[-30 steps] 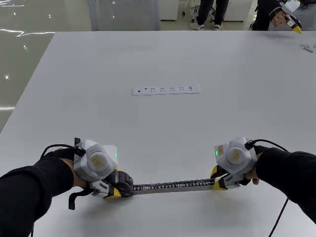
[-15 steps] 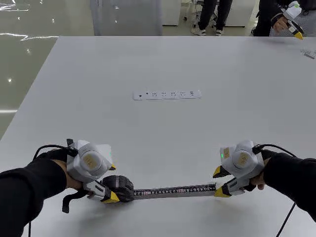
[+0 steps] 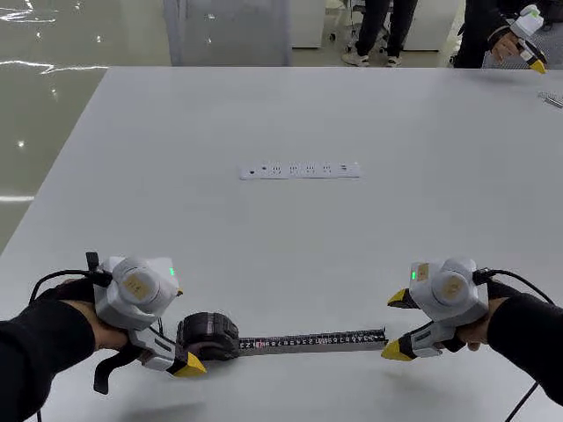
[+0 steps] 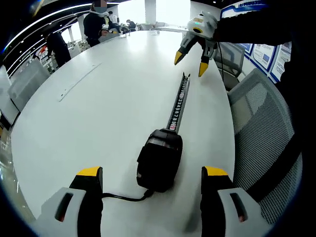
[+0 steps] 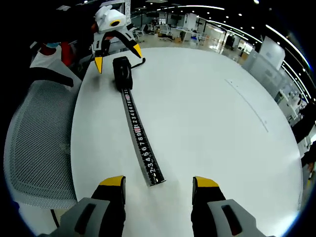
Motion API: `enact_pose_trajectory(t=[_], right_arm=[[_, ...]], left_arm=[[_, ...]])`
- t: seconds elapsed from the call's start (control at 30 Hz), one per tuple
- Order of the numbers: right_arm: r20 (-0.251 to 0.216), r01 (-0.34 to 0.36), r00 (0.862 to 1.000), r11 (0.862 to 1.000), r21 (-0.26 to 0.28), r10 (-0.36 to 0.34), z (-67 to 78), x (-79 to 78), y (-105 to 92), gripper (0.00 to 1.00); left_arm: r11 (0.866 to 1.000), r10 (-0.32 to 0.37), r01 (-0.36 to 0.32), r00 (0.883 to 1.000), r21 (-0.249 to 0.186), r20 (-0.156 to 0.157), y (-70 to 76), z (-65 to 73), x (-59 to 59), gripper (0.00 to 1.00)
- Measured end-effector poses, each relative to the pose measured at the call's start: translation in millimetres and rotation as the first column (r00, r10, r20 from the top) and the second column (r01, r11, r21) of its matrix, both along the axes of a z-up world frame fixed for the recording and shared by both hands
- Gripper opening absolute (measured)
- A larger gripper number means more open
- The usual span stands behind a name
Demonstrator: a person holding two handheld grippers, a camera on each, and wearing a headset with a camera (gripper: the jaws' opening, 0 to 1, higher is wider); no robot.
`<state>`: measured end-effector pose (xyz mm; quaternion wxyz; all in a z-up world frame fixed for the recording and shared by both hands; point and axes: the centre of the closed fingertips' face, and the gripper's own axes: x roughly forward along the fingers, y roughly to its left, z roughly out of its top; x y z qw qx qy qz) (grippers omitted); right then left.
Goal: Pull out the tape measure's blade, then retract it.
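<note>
Head view shows a wide white table taking up most of the scene, with a glossy floor beyond its left edge. In the right gripper view a grey mesh chair stands against the table's near edge. A white power strip lies flat around the table's middle, well apart from the work.

The left gripper and the right gripper sit low by the near edge, facing each other. Both have their yellow-tipped jaws spread wide and grip nothing.

The tape measure, a black case, lies on the table between the left gripper's jaws. In the left gripper view it touches neither jaw. Its blade is drawn out and lies flat on the table, running straight from the case toward the right gripper. The blade's free end stops just ahead of the right gripper's jaws, in line with the gap between them and clear of both. A thin black strap trails from the back of the case toward the left gripper.
</note>
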<state>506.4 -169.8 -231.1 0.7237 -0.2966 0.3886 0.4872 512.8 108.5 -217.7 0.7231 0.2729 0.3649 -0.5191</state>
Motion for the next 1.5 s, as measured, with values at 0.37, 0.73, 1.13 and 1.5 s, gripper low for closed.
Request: enact_pose_trajectory(t=[0.37, 0.73, 1.13, 1.5], right_arm=[[0.045, 0.144, 0.988, 0.986, 0.089, -0.149, 6.8, -3.3, -12.1, 0.65], [0.087, 0.278, 0.951, 0.942, 0.186, -0.298, 16.2, -15.0, -19.2, 0.84], [0.054, 0.360, 0.921, 0.896, 0.259, -0.386, 19.7, -35.2, -36.0, 0.96], [0.044, 0.405, 0.900, 0.869, 0.284, -0.433, 25.8, -41.6, -59.5, 0.99]], left_arm=[[0.971, 0.201, -0.205, 0.978, -0.123, -0.049, 21.9, 4.8, -1.5, 0.90], [0.927, 0.335, -0.341, 0.940, -0.160, -0.058, 49.0, 1.8, -5.0, 0.99], [0.840, 0.485, -0.460, 0.874, -0.288, 0.018, 76.4, 21.4, -16.5, 0.99], [0.816, 0.529, -0.503, 0.849, -0.284, 0.016, 96.1, 12.8, -31.8, 0.99]])
